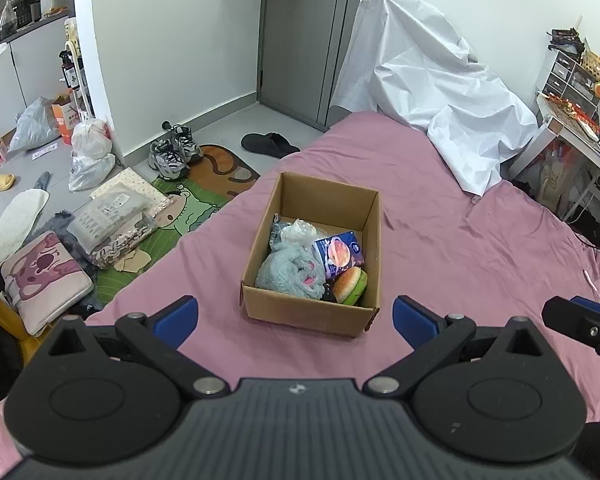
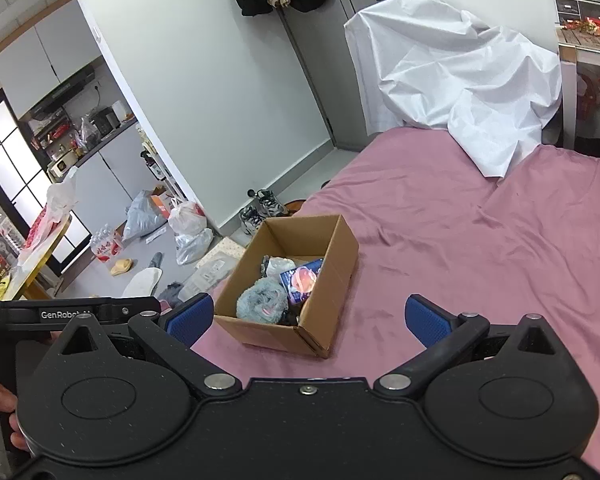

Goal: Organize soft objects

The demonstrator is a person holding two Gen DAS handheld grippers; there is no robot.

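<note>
An open cardboard box (image 1: 296,312) stands on the pink bed (image 1: 480,240). It holds a grey-blue fluffy toy (image 1: 288,270), a burger-shaped plush (image 1: 351,280), a blue packet (image 1: 340,254) and a crumpled clear bag (image 1: 298,230). My left gripper (image 1: 296,320) is open and empty, just in front of the box. My right gripper (image 2: 310,318) is open and empty, to the right of the box (image 2: 268,332), where the fluffy toy (image 2: 262,298) and blue packet (image 2: 302,280) show. The right gripper's tip shows in the left wrist view (image 1: 580,326).
A white sheet (image 1: 432,92) covers something at the far end of the bed. A cluttered desk (image 1: 580,128) stands right. On the floor left lie sneakers (image 1: 174,152), a slipper (image 1: 270,144), plastic bags (image 1: 90,156), packages (image 1: 112,220) and a pink cushion (image 1: 46,280).
</note>
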